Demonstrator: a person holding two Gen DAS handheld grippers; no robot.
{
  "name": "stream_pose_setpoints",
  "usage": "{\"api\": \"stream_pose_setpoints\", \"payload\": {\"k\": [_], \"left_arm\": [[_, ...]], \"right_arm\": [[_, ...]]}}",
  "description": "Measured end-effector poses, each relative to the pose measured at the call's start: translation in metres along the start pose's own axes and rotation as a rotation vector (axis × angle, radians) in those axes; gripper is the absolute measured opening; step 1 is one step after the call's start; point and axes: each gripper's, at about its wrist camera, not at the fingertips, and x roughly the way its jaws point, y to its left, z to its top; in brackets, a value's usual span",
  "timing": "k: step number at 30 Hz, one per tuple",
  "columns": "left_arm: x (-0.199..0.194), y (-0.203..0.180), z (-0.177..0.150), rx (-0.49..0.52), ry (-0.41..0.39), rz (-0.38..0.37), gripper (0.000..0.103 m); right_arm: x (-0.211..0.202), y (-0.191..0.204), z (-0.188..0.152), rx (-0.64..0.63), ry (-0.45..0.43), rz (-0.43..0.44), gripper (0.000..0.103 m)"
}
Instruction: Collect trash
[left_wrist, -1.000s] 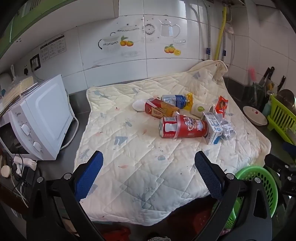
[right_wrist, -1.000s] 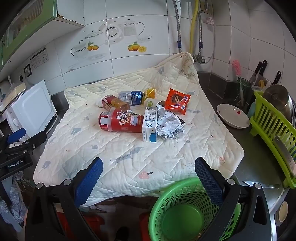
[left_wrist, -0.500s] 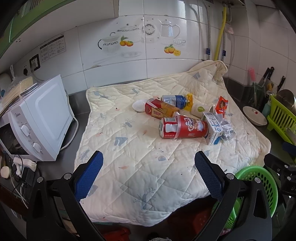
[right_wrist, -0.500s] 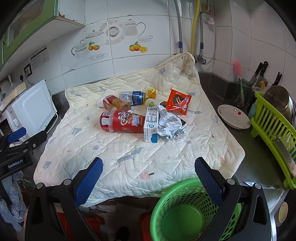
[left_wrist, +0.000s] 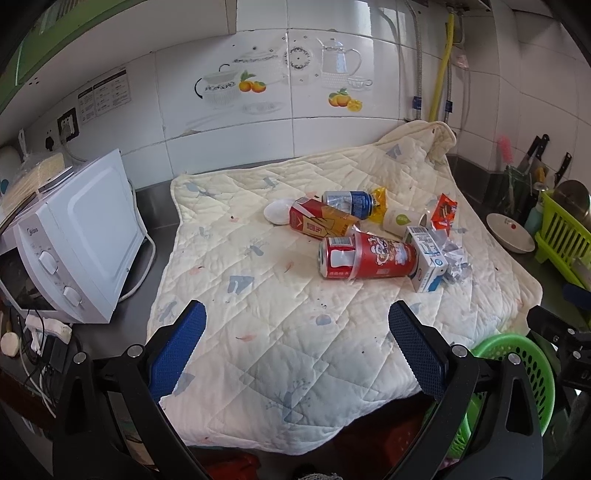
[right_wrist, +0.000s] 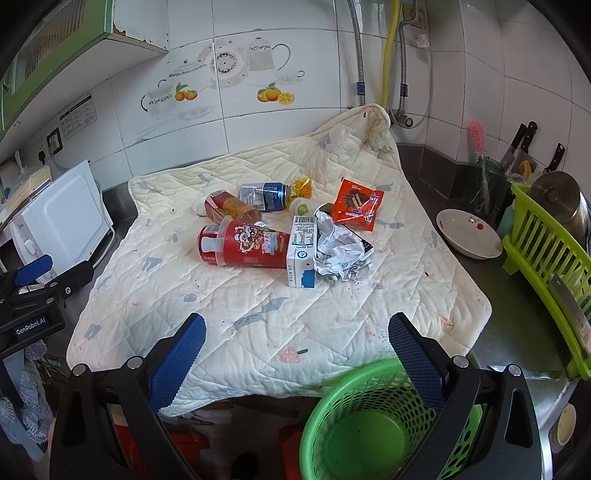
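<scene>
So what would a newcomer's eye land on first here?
The heap of trash mid-quilt: a big red tube lying on its side beside a milk carton and crumpled paper. Next, the empty green basket off the quilt's near edge, under the open right tongs.

Home kitchen: microwave (left_wrist: 79, 236), dish rack (right_wrist: 546, 266).

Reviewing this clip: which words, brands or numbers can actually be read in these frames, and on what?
"GenRobot.AI": on the left gripper body, right wrist view.
Too small or blurred to read: microwave logo, red can print, milk carton label and barcode, orange wrapper, wall notice.
</scene>
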Motion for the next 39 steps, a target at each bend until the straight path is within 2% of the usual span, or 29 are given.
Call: {"api": "stream_pose_setpoints", "payload": {"k": [24,39], "left_arm": [[0.001,-0.006,0.015,0.004,-0.047,-0.017,0.098],[0.011,-0.003,0.018,0.007,-0.038,-0.024,0.098]], "right_arm": [[0.001,-0.01,0.011,-0.001,-0.034,0.003,0.096],[0.016,-0.01,0.022,-0.031,-0.023,-0.006,0.096]]}}
